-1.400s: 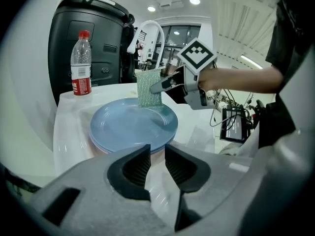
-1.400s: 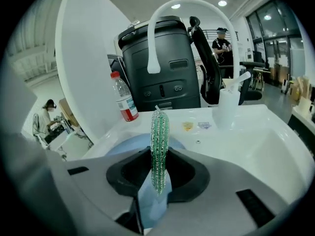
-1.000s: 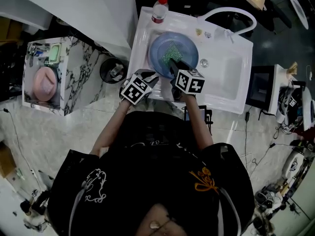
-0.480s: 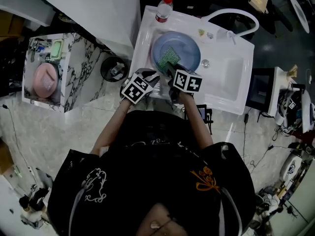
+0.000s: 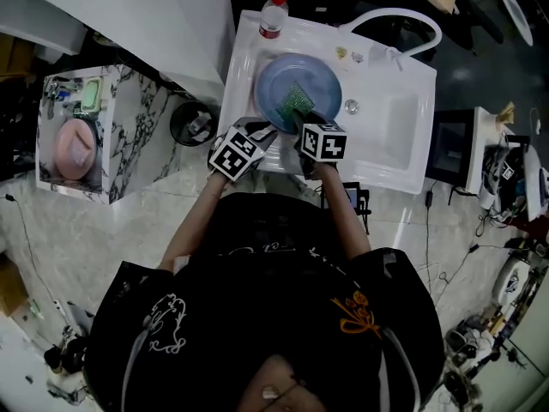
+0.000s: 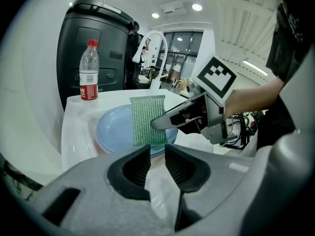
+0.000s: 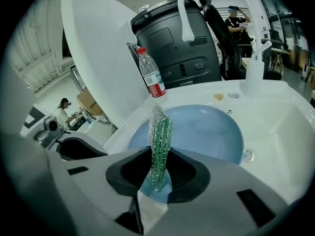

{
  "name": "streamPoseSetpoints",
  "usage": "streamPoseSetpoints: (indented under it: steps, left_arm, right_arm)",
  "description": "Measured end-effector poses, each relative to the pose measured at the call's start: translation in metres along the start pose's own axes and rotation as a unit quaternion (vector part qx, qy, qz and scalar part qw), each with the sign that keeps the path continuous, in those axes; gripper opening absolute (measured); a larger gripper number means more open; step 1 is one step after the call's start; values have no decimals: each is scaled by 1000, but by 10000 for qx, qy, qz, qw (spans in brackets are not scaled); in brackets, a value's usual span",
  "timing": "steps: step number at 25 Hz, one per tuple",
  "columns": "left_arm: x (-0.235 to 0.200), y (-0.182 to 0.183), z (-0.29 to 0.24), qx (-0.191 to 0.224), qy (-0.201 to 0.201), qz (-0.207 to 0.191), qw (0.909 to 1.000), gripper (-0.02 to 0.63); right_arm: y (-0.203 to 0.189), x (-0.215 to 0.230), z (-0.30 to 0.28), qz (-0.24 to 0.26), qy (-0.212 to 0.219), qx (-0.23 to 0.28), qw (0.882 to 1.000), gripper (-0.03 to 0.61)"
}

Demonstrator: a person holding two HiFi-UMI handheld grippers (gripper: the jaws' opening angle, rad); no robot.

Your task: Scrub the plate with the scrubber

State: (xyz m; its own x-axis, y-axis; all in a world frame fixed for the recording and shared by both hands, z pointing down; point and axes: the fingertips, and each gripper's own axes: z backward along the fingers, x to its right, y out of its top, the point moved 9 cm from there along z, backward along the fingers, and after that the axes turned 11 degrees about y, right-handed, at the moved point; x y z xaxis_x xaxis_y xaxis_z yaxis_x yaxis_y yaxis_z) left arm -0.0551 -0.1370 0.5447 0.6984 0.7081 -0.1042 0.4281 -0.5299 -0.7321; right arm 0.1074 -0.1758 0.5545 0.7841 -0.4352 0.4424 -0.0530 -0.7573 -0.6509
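My right gripper [image 7: 158, 168] is clenched on the green scrubber [image 7: 160, 136], which stands on edge between the pads and rises well past the tips; ahead of and below this claw lies the pale blue plate [image 7: 206, 132], flat in the basin of the white sink [image 7: 275, 127]. From the head view the scrubber [image 5: 296, 99] overlaps the near half of the plate [image 5: 274, 75], just ahead of the right gripper [image 5: 302, 117]; whether it actually presses on the plate I can't be sure from up here.

My left gripper [image 6: 157, 163] is released, its jaws a narrow gap apart with only the white sink rim showing between them; it hovers at the sink's near edge, just left of the right claw. Ahead of it the scrubber [image 6: 147, 119] hangs flat-faced over the plate [image 6: 110, 129], pinched at its right edge by the right gripper [image 6: 162, 123], which reaches in from the right with its marker cube turned upward.

In the head view the left gripper [image 5: 260, 132] sits close beside the right one; both forearms stretch forward from the body, converging toward the sink, the right forearm [image 5: 343, 204] nearly straight; the left forearm [image 5: 193, 221] angles inward.

Beyond both claws, a clear water bottle [image 7: 150, 73] with a red cap stands on the sink's far left corner; the white faucet [image 7: 189, 9] arches over on the far side.
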Motion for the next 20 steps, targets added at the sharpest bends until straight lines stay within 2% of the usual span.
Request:
streamPoseSetpoints:
  steps: [12, 20]
  left_arm:
    - [13, 18, -22, -8, -188, -158, 9997, 101]
    - [20, 27, -35, -37, -205, -143, 9997, 101]
  right_arm:
    - [1, 33, 25, -264, -324, 222, 9989, 94]
    - [11, 65, 37, -64, -602, 228, 9979, 94]
